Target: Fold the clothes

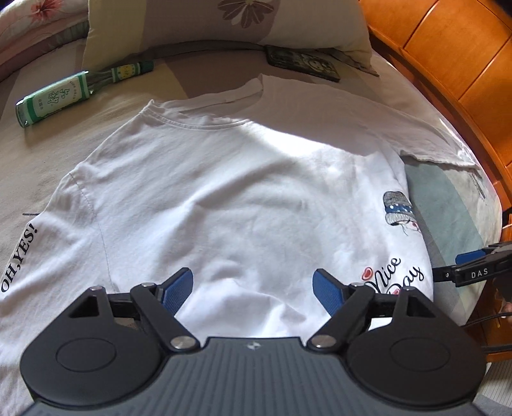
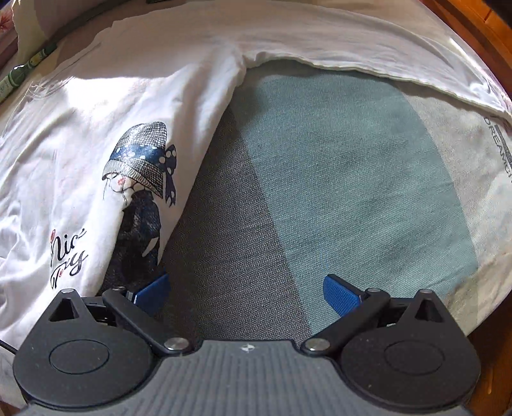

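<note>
A white T-shirt lies spread on the bed, collar toward the pillows, with printed lettering and a hat-girl picture along its right edge. My left gripper is open over the shirt's lower middle, nothing between its blue pads. In the right wrist view the shirt lies to the left and its sleeve stretches across the top. My right gripper is open over bare bedsheet, its left fingertip at the shirt's side edge. The right gripper also shows at the right edge of the left wrist view.
A green glass bottle lies on the bed left of the collar. A dark patterned box sits by the pillow at the head. A wooden panel runs along the bed's right side. The bedsheet is grey and teal.
</note>
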